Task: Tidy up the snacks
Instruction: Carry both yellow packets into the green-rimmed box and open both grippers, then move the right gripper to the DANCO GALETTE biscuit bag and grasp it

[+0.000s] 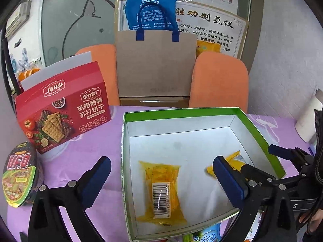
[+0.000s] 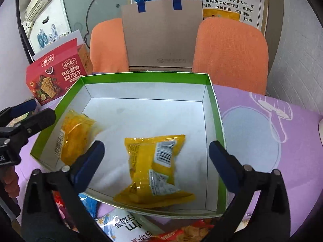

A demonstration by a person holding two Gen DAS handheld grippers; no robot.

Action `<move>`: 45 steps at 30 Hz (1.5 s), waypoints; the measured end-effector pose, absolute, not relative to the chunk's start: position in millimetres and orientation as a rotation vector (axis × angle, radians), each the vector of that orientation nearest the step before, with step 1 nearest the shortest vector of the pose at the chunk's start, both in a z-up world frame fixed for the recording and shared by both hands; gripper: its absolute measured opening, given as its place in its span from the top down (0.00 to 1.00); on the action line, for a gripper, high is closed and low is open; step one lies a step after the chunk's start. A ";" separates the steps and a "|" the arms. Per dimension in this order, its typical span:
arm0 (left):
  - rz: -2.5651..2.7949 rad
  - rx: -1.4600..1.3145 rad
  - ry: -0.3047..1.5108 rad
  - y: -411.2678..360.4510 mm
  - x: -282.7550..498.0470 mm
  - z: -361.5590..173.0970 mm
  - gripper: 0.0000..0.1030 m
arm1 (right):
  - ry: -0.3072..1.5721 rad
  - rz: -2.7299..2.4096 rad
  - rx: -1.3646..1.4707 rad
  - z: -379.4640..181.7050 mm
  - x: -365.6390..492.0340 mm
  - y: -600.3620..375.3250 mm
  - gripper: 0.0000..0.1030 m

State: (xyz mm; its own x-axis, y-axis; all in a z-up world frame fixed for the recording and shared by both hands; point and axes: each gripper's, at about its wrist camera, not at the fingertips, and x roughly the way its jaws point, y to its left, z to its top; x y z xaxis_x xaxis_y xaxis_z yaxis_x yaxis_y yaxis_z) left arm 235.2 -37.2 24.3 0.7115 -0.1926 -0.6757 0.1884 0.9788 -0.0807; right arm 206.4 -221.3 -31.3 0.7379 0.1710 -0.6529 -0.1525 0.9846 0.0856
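Behind the purple tablecloth [image 1: 84,151] stood two orange chairs [image 1: 220,80], with a cardboard sheet [image 1: 155,64] upright between them. Above the sheet hung a blue bag [image 1: 151,6], and a printed poster [image 1: 212,26] was beside it. An air conditioner [image 2: 39,2] sat high on the wall, far left of the sheet.

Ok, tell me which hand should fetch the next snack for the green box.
Probably right. The right gripper is open and empty, and the loose snack packets lie just below it at the box's near edge. The left gripper is open too.
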 end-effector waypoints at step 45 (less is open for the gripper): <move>-0.332 -0.043 0.738 -9.6 -12.4 9.7 0.00 | 0.808 0.132 0.055 -85.5 -38.5 -257.0 0.00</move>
State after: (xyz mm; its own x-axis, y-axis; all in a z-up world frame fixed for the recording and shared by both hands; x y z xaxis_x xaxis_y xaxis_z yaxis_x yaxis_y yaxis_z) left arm -12.4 -9.6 9.7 0.6901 -0.3116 -0.6532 0.2813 0.9471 -0.1546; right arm -38.5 -257.0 -85.5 0.6836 0.1384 -0.7166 -0.0963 0.9904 0.0993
